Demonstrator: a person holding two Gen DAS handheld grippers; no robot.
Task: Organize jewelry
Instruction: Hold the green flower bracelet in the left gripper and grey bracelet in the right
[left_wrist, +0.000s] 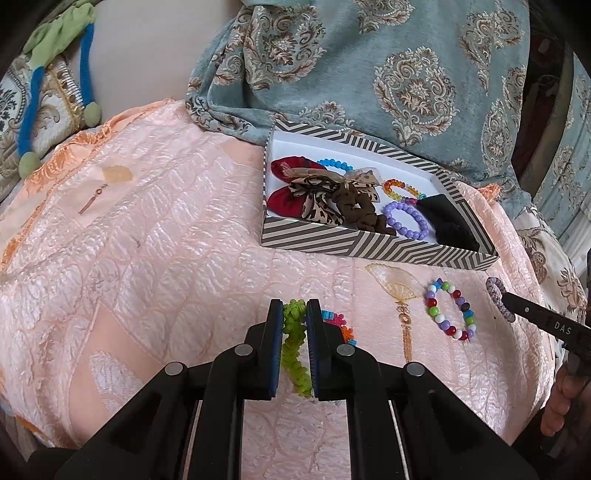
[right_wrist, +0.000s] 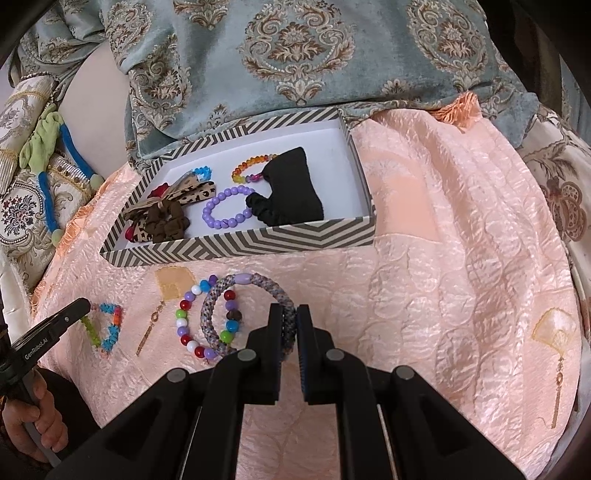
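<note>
**Both tongs clamped, box still ahead**

Your left tongs (left_wrist: 295, 314) are closed on the green frilly band (left_wrist: 291, 347); it runs between the pads down toward the camera. A multicolour spiky bracelet (left_wrist: 338, 325) lies just right of it on the peach quilt (left_wrist: 147, 240).

Your right tongs (right_wrist: 290, 321) are clamped on the grey-lilac braided ring (right_wrist: 221, 295). The ring overlaps the mixed-colour bead bracelet (right_wrist: 207, 317) in that view; contact not clear.

Beyond both, the striped box (right_wrist: 236, 243) sits on the quilt against the blue patterned fabric (right_wrist: 295, 48). Inside it:
- brown scrunchie (right_wrist: 168, 221) and leopard bow (right_wrist: 184, 195), left side
- purple bead bracelet (right_wrist: 227, 208), centre
- amber-rainbow bead bracelet (right_wrist: 251, 166) behind it
- small blue bead bracelet (right_wrist: 202, 172) at the back
- black cloth piece (right_wrist: 291, 188), right side
- red fabric (left_wrist: 288, 201) under the bow
</note>
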